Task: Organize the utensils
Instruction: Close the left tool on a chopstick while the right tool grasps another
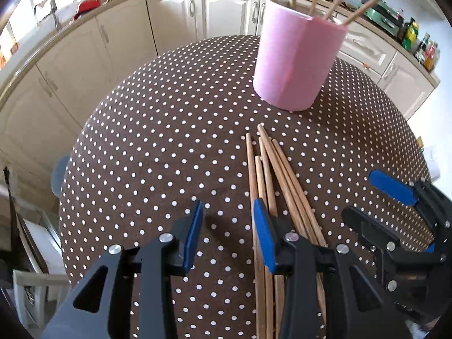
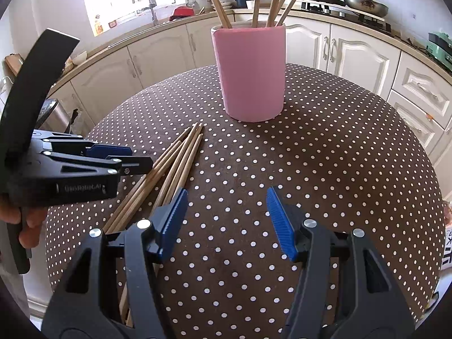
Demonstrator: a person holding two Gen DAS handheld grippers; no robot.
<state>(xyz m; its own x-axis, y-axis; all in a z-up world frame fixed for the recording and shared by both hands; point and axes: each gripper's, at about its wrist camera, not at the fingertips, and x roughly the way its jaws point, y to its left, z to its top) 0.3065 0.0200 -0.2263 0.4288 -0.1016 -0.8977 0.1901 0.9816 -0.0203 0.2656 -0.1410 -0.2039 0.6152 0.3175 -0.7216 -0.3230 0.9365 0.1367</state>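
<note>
A pink cylindrical holder [image 1: 296,62] stands on the polka-dot table [image 1: 158,147] with several wooden chopsticks upright in it; it also shows in the right wrist view [image 2: 251,76]. Several loose wooden chopsticks [image 1: 271,175] lie in a bundle on the cloth, also seen in the right wrist view [image 2: 175,161]. My left gripper [image 1: 228,234] is open and empty, low over the table, its right finger over the bundle. My right gripper [image 2: 226,220] is open and empty, to the right of the bundle. Each gripper shows in the other's view: the right one [image 1: 395,197] and the left one [image 2: 121,158].
The round table has a brown cloth with white dots [image 2: 325,169]. Cream kitchen cabinets [image 1: 197,14] and a counter with pots [image 2: 364,2] run behind it. A sink and window [image 2: 135,2] are at the back left.
</note>
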